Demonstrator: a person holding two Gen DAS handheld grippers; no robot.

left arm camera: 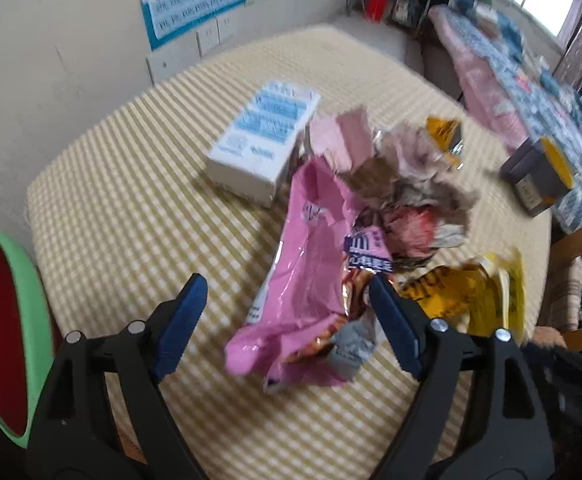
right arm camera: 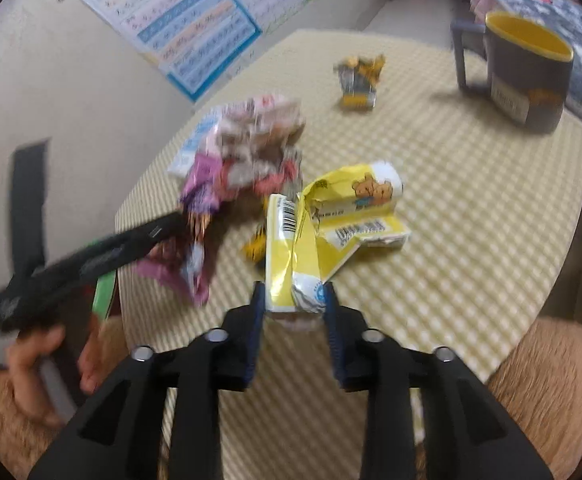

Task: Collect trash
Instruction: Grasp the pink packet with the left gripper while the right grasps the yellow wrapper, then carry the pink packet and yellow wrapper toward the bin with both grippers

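A pile of trash lies on the checked table (left arm camera: 131,208). My left gripper (left arm camera: 287,292) is open, its jaws wide apart around the near end of a pink wrapper (left arm camera: 307,280). Behind it lie crumpled wrappers (left arm camera: 407,196) and a yellow carton (left arm camera: 471,296). My right gripper (right arm camera: 293,296) is shut on the torn yellow carton (right arm camera: 319,236), holding its near end just above the table. The left gripper's body also shows in the right wrist view (right arm camera: 91,260), blurred, beside the pink wrapper (right arm camera: 199,200).
A white and blue tissue pack (left arm camera: 263,144) lies at the back left. A grey mug with yellow inside (right arm camera: 527,72) stands at the far right. A small yellow wrapper (right arm camera: 359,76) lies at the back. A green-rimmed bin (left arm camera: 7,332) stands left of the table.
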